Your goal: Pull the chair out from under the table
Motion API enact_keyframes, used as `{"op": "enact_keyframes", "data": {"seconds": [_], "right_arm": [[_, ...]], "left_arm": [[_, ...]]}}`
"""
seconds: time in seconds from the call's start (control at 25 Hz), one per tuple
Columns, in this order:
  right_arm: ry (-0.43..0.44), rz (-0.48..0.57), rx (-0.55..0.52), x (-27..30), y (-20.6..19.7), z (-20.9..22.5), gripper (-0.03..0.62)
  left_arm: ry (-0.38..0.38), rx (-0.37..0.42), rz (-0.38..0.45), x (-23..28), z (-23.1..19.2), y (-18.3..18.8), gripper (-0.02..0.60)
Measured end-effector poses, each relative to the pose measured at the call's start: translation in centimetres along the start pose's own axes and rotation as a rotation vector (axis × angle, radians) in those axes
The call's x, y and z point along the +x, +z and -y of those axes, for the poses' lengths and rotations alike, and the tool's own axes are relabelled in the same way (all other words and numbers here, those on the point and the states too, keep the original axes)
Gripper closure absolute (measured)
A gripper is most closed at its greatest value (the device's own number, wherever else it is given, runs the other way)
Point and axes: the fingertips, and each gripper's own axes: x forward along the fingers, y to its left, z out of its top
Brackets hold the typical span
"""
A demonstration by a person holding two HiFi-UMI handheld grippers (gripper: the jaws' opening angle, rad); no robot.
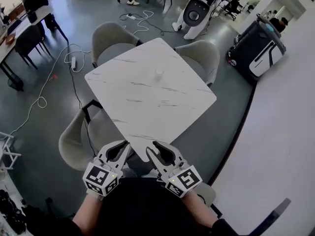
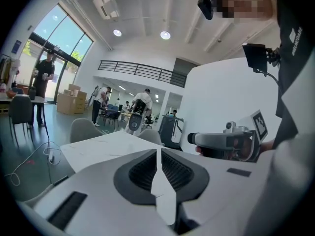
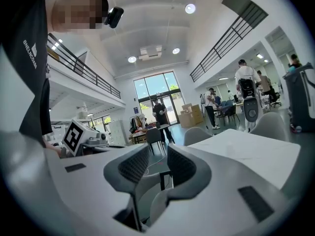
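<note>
A white marble table (image 1: 147, 90) stands in front of me with grey padded chairs tucked round it. The nearest chair (image 1: 78, 136) is at the lower left, its seat partly under the table edge. Others stand at the far left (image 1: 115, 43) and far right (image 1: 204, 58). Both grippers hover close to my body at the table's near corner, touching nothing. My left gripper (image 1: 126, 146) (image 2: 158, 154) is shut and empty, facing across the table top (image 2: 98, 146). My right gripper (image 1: 155, 149) (image 3: 158, 154) is open, and the near chair (image 3: 150, 183) shows low between its jaws.
A small white object (image 1: 159, 72) sits on the table. Cables and a power strip (image 1: 74, 63) lie on the floor at the left. A white robot (image 1: 197, 11) and a black and white machine (image 1: 256, 48) stand behind. A white wall (image 1: 290, 132) runs along the right.
</note>
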Motion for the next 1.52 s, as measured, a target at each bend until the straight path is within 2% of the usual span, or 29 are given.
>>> {"op": "enact_keyframes", "data": {"seconds": [0.24, 0.56, 0.96, 1.24, 1.52], "right_arm": [[-0.006, -0.044, 0.041, 1.9, -1.7, -0.4, 0.488], [0.051, -0.118, 0.051, 6.0, -3.6, -2.2, 0.488], [0.136, -0.168, 0.006, 11.5, -5.0, -5.7, 0.488], [0.158, -0.202, -0.011, 12.6, -5.9, -6.7, 0.488], [0.133, -0.234, 0.002, 12.1, -6.5, -5.7, 0.488]], "left_arm": [[0.163, -0.045, -0.046, -3.6, -7.5, -1.7, 0.52], [0.431, -0.148, -0.102, -11.0, -17.9, -5.6, 0.457], [0.754, -0.24, -0.272, -20.0, -27.7, -15.5, 0.334], [0.886, -0.32, -0.394, -23.2, -31.9, -21.8, 0.278], [0.924, -0.421, -0.497, -23.5, -34.5, -27.0, 0.261]]}}
